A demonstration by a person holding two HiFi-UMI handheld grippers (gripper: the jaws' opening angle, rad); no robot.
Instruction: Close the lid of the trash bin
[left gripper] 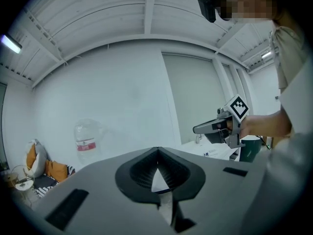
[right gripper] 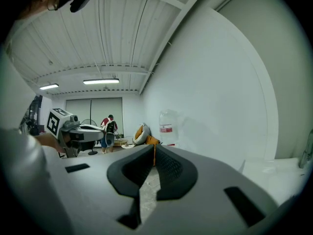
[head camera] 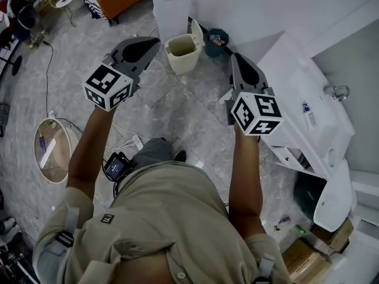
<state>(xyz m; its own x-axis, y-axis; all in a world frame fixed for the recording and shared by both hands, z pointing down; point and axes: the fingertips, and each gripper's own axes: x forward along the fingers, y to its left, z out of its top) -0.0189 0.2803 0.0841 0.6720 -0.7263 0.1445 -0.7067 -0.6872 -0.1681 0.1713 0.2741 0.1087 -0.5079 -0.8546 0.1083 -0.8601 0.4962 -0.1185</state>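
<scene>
A cream trash bin (head camera: 182, 53) stands on the marble floor ahead of me, its lid (head camera: 197, 33) tipped up at the bin's right side and the mouth showing. My left gripper (head camera: 154, 41) is held in the air to the bin's left, jaws together with nothing between them. My right gripper (head camera: 235, 57) hovers to the bin's right, also shut and empty. Neither touches the bin. Both gripper views point level across the room and do not show the bin. The left gripper view shows its tips (left gripper: 157, 150) meeting; the right gripper view shows the same (right gripper: 154, 147).
A small teal bin (head camera: 216, 42) sits just right of the trash bin. A white cabinet (head camera: 172, 5) stands behind it. A white counter (head camera: 308, 105) with a faucet (head camera: 336, 91) runs along the right. A round side table (head camera: 53, 149) and floor cables lie at left.
</scene>
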